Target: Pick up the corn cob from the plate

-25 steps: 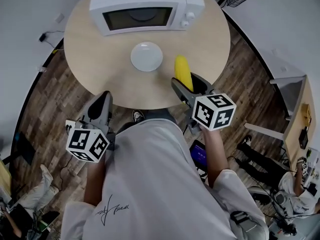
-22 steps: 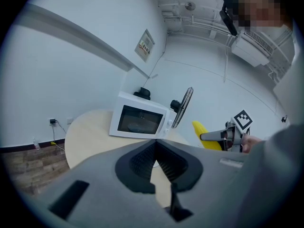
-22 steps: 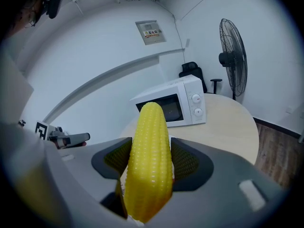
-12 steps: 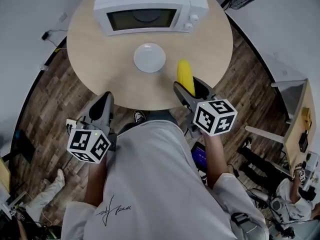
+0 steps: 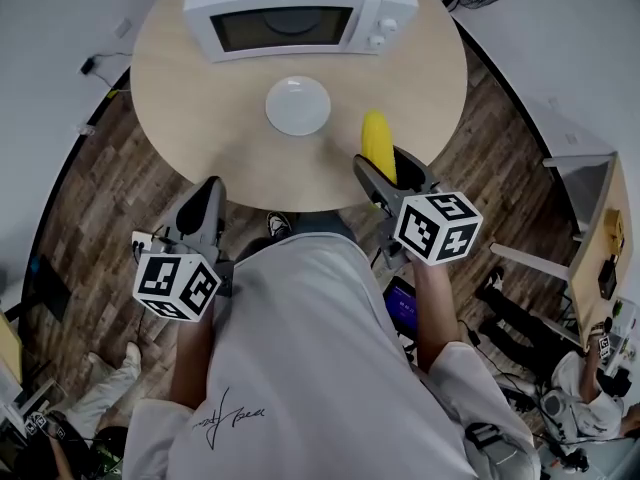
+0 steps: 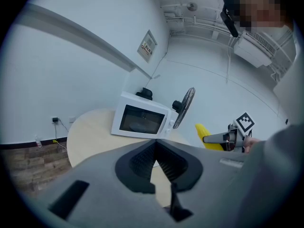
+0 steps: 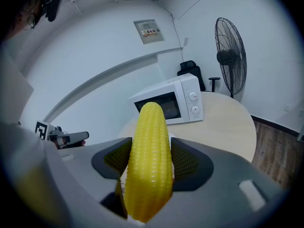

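Observation:
A yellow corn cob (image 5: 378,146) stands upright between the jaws of my right gripper (image 5: 385,165), which is shut on it above the near right part of the round table (image 5: 190,98). In the right gripper view the corn cob (image 7: 149,165) fills the gap of the right gripper (image 7: 149,152). The white plate (image 5: 297,105) lies bare at the table's middle, to the left of and beyond the cob. My left gripper (image 5: 207,193) hangs off the table's near left edge. In its own view the left gripper (image 6: 156,152) is shut on nothing.
A white microwave (image 5: 290,13) stands at the table's far side, door shut. A standing fan (image 7: 230,56) and a dark chair are behind the table. Wood floor surrounds the table, and people sit low at the right (image 5: 590,378).
My right gripper has drawn the corn cob slightly farther from the plate, toward the table's near right edge. The left gripper has hardly moved.

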